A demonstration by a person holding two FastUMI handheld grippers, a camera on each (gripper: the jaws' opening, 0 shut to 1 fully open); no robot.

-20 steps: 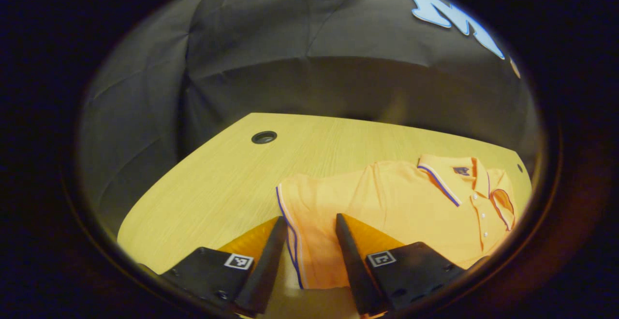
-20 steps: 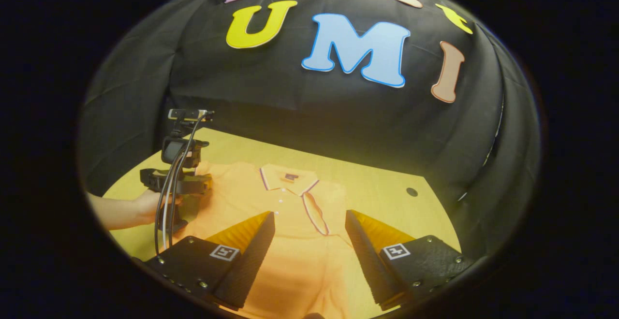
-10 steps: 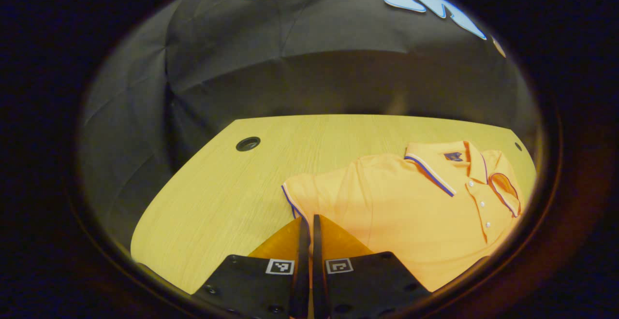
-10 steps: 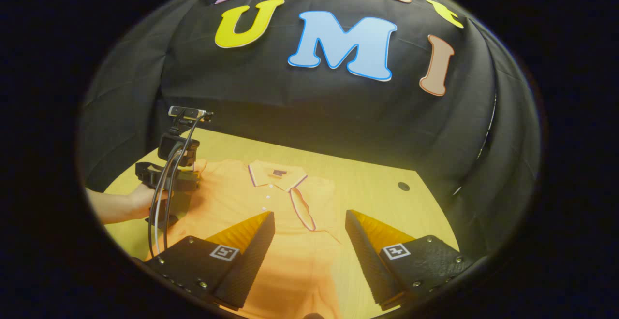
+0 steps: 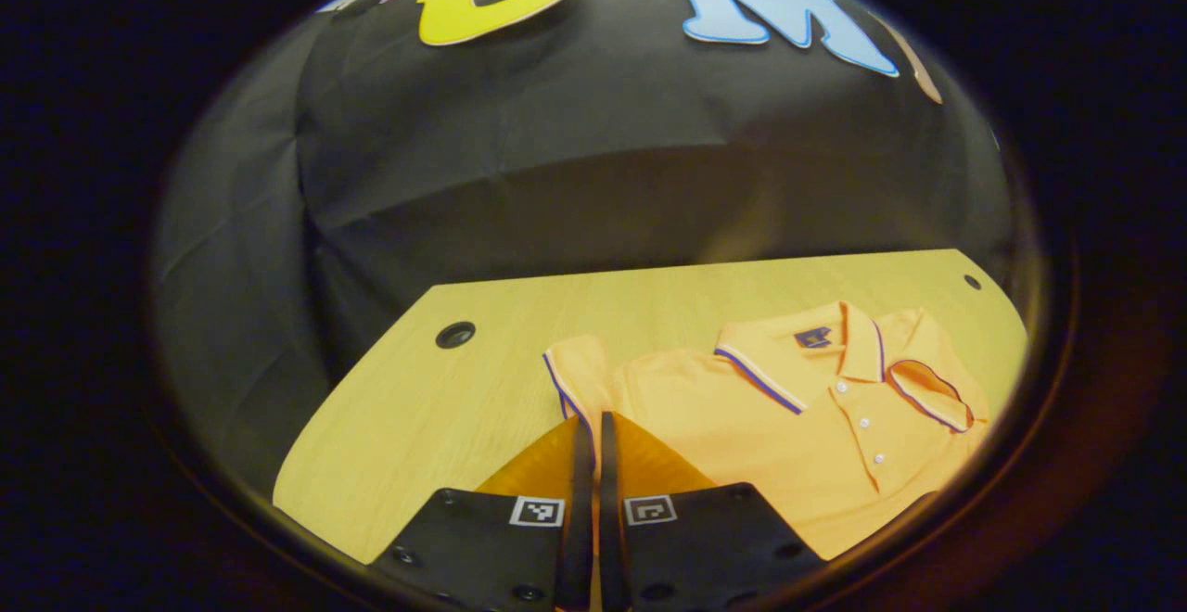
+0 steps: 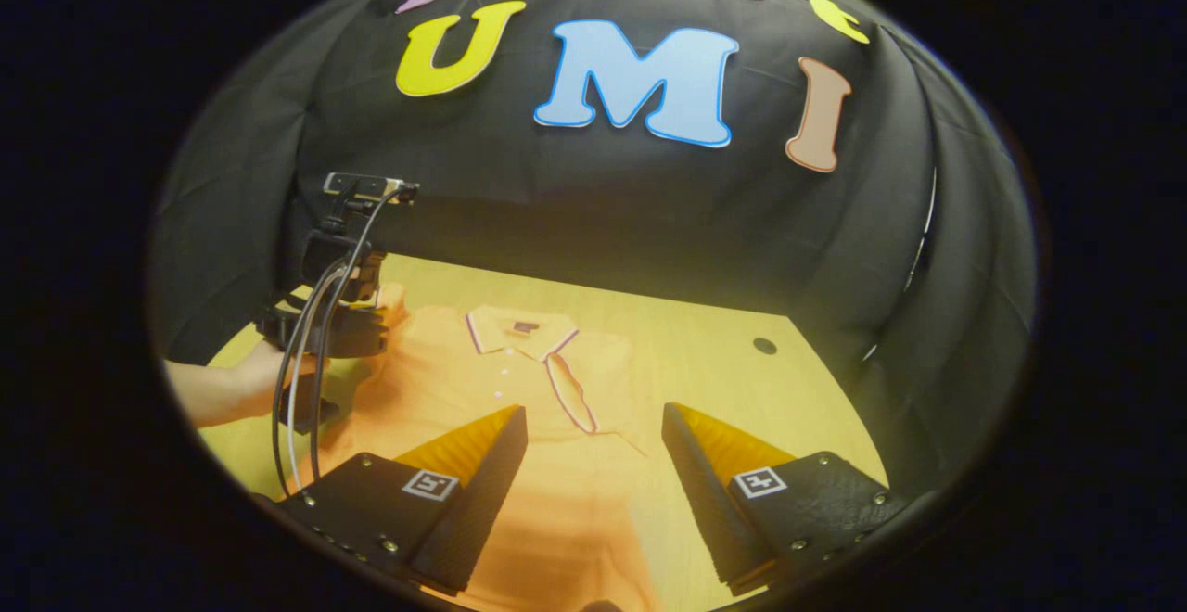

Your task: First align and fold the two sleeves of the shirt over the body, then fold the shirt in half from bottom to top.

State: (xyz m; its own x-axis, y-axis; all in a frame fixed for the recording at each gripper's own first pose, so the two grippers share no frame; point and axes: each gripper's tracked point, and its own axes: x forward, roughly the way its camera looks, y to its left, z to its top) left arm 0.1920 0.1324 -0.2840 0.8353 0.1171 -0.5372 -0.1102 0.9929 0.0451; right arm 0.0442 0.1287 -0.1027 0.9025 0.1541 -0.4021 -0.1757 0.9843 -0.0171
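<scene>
An orange polo shirt [image 5: 770, 436] lies face up on the wooden table [image 5: 417, 427], collar [image 5: 788, 352] toward the booth wall. My left gripper [image 5: 589, 419] is shut on the striped hem of one sleeve [image 5: 575, 371], which stands lifted off the table. The other sleeve [image 5: 927, 389] lies folded over the chest. In the right gripper view a hand [image 6: 232, 389] holds the left gripper [image 6: 357, 334] at the shirt's [image 6: 501, 389] far-left sleeve. My right gripper [image 6: 593, 431] hangs open above the shirt's lower body, nothing between its fingers.
A round cable hole [image 5: 454, 334] sits in the table left of the shirt, and a smaller hole [image 6: 764, 346] lies to its right. Cables [image 6: 306, 389] hang from the left gripper. Bare wood [image 6: 742, 389] lies right of the shirt.
The left gripper closed on the sleeve hem that lay between its open fingers, then lifted it. The right gripper stayed open, drifting slightly.
</scene>
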